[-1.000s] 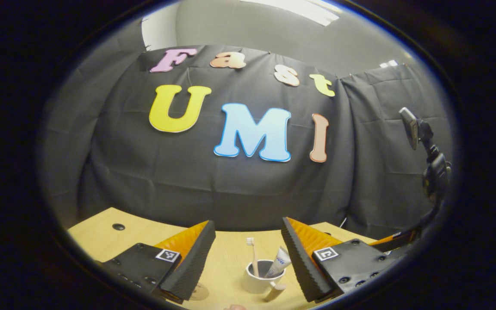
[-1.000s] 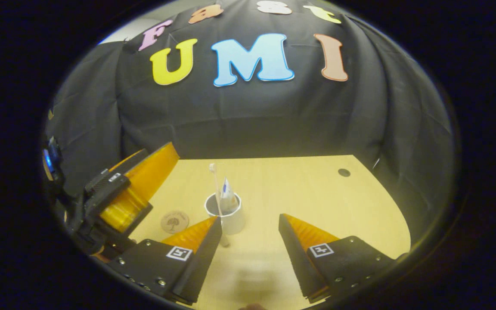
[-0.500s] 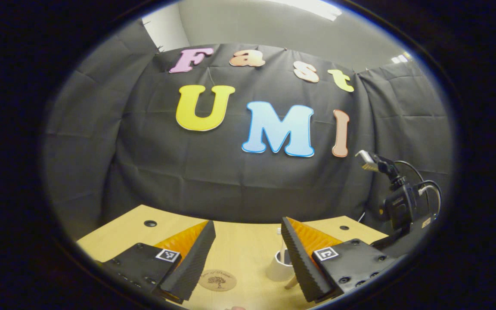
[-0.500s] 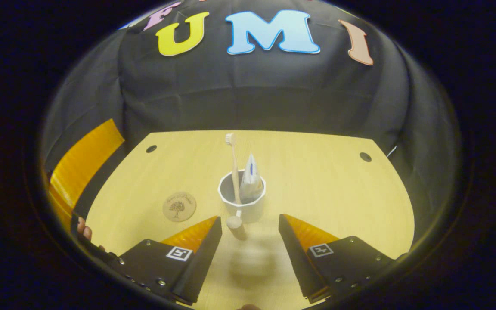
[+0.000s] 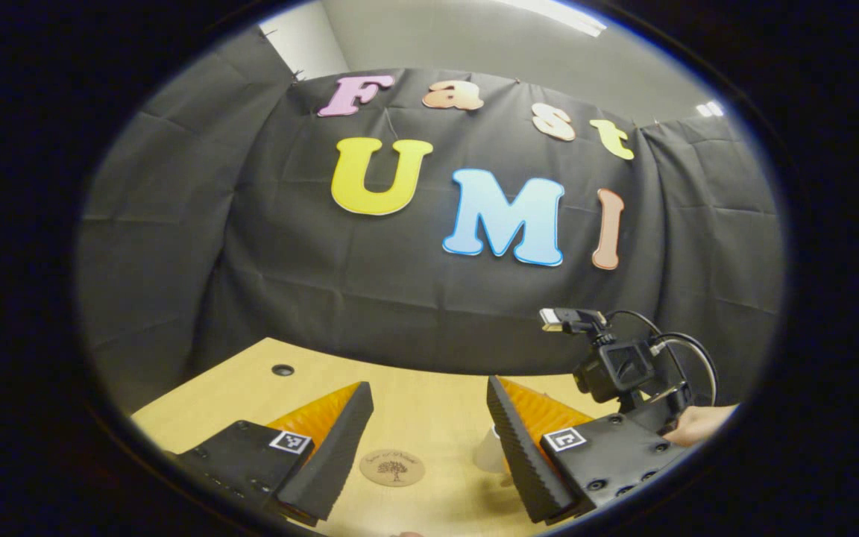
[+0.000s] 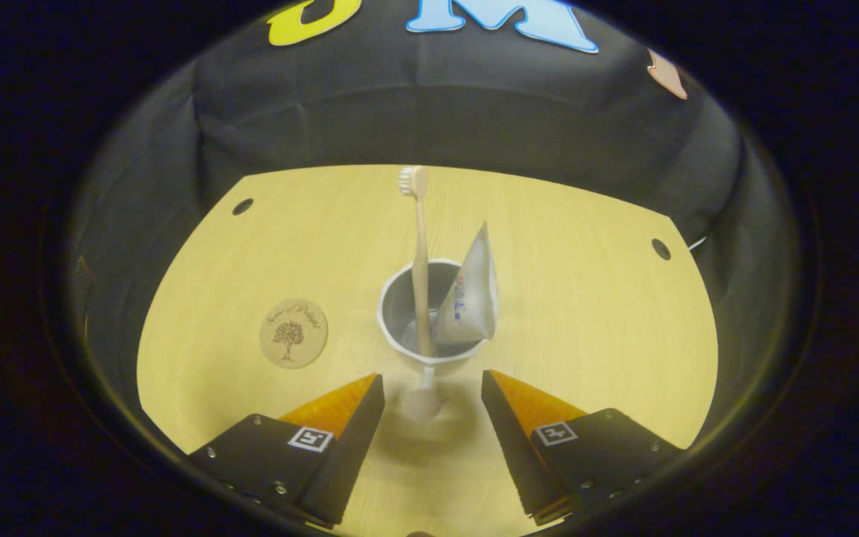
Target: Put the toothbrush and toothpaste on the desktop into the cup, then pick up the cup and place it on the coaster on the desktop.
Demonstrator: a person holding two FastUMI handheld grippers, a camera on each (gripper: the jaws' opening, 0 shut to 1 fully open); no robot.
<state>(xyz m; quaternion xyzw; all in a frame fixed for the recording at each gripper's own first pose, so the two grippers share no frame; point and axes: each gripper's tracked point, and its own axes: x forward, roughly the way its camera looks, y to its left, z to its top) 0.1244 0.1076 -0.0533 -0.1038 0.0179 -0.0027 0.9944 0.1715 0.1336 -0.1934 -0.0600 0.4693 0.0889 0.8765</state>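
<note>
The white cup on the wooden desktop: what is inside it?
Inside the white cup stand a beige toothbrush and a silver toothpaste tube. Their lower ends are partly covered.

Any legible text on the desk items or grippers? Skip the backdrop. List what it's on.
Coaster: curved script over a tree drawing, too small to read.
Toothpaste in the cup: blue and red print, too blurred to read.
Marker tags on the right gripper and the left gripper: black-and-white square patterns, no words.
Nothing legible overall.
</note>
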